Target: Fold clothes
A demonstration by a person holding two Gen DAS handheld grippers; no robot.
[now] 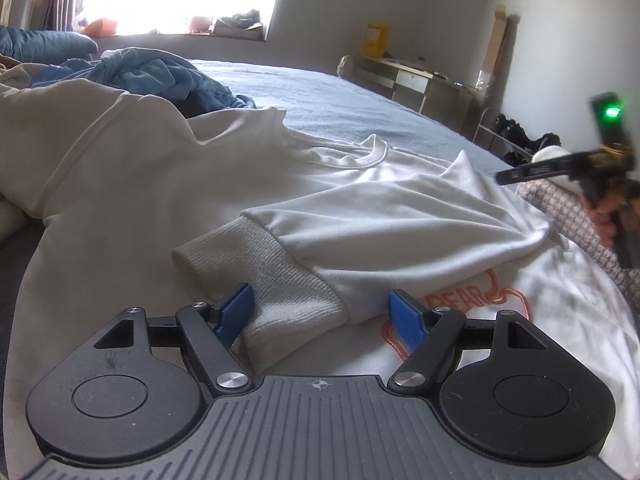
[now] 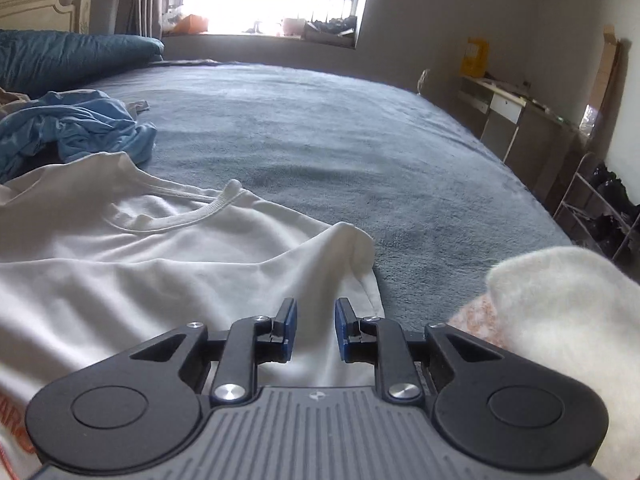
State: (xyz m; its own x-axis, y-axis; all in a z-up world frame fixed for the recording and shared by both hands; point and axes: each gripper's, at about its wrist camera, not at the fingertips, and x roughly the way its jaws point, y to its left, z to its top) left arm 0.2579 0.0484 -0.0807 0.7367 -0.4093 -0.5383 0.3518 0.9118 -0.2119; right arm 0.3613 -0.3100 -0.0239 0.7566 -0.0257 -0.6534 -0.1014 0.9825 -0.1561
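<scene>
1. Soft grey bed (image 2: 360, 140) fills the room, with a bright window far off.
2. White sweatshirt (image 1: 160, 184) lies flat on the near left part of the bed, one sleeve (image 1: 380, 216) folded across it.
3. It looks light, floppy and thick. The ribbed cuff (image 1: 260, 276) is the best spot to grab.
4. Left gripper (image 1: 322, 316) is spread wide around the cuff, not pinching.
5. Right gripper (image 2: 316, 330) has a small gap and holds nothing.
6. Crumpled blue cloth (image 2: 80, 128) sits far left.
</scene>
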